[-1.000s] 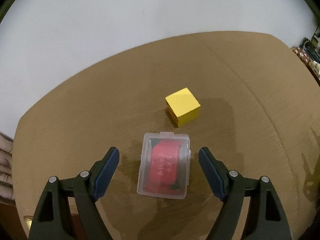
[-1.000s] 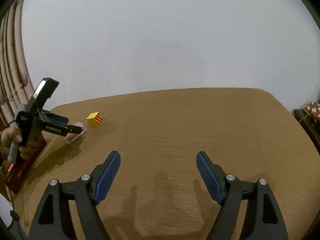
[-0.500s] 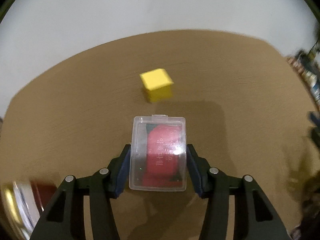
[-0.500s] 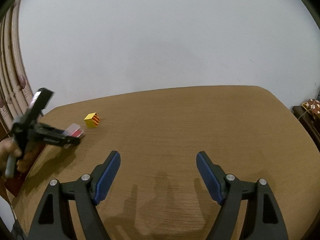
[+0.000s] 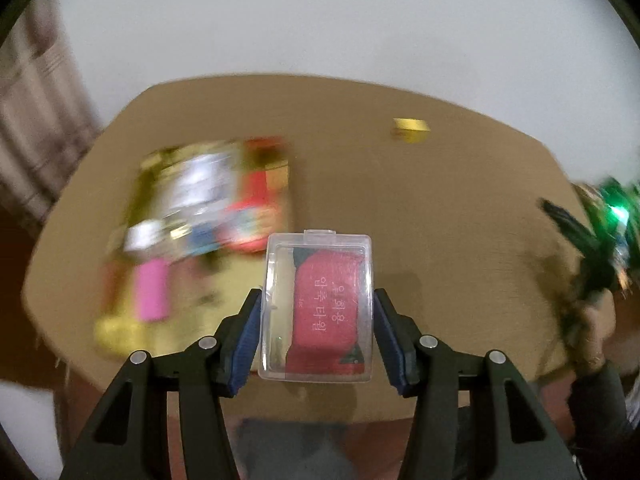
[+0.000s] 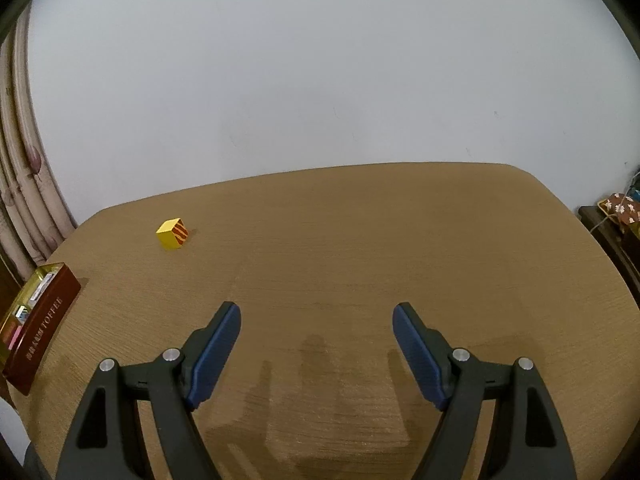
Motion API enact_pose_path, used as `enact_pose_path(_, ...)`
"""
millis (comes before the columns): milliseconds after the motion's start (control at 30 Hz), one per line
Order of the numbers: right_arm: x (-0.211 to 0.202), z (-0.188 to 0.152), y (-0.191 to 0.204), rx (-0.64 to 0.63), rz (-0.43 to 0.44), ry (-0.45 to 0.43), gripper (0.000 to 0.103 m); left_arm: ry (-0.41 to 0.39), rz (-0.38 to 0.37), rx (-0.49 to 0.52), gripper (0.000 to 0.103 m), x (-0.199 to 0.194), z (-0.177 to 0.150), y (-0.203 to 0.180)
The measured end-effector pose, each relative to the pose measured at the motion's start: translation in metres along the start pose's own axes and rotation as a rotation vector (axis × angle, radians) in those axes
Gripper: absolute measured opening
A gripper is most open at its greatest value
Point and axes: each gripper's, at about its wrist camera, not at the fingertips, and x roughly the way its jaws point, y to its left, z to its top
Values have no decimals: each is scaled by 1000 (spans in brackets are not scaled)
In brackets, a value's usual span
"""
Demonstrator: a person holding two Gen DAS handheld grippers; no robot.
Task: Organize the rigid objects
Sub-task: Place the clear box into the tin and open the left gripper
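Observation:
My left gripper point(image 5: 317, 312) is shut on a clear plastic case point(image 5: 318, 308) with a red insert, held above the near part of the wooden table point(image 5: 400, 208). A gold box point(image 5: 192, 224) with several items inside lies blurred to the left ahead of it. A yellow cube point(image 5: 410, 130) sits far right. In the right wrist view my right gripper point(image 6: 317, 334) is open and empty above the table. The yellow cube point(image 6: 173, 233) sits far left, and the box point(image 6: 38, 320), dark red outside, stands at the left edge.
A white wall rises behind the table point(image 6: 360, 240). Curtains point(image 6: 24, 184) hang at the left. A hand with the other gripper point(image 5: 588, 264) shows blurred at the right of the left wrist view. Dark furniture point(image 6: 616, 224) stands beyond the table's right edge.
My left gripper closed on the clear case, lifted it and swung left toward the box. The right gripper has stayed open and almost still.

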Motion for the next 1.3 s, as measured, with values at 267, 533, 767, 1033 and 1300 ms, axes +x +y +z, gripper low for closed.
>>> enact_pose_path(267, 9, 0, 3, -14, -24, 43, 81, 96, -71, -104, 49, 31, -4, 61)
enact_pose_path(533, 20, 2, 6, -22, -28, 69, 81, 171, -107, -173, 49, 78, 8, 64)
enact_pose_path(767, 15, -1, 3, -19, -21, 74, 81, 168, -55, -151, 50, 89, 12, 57)
enact_pose_path(1033, 17, -1, 3, -16, -24, 66, 81, 65, 15, -74, 65, 75, 4, 46)
enact_pose_path(1300, 22, 1, 7, -22, -43, 79, 81, -58, -71, -207, 72, 29, -20, 63)
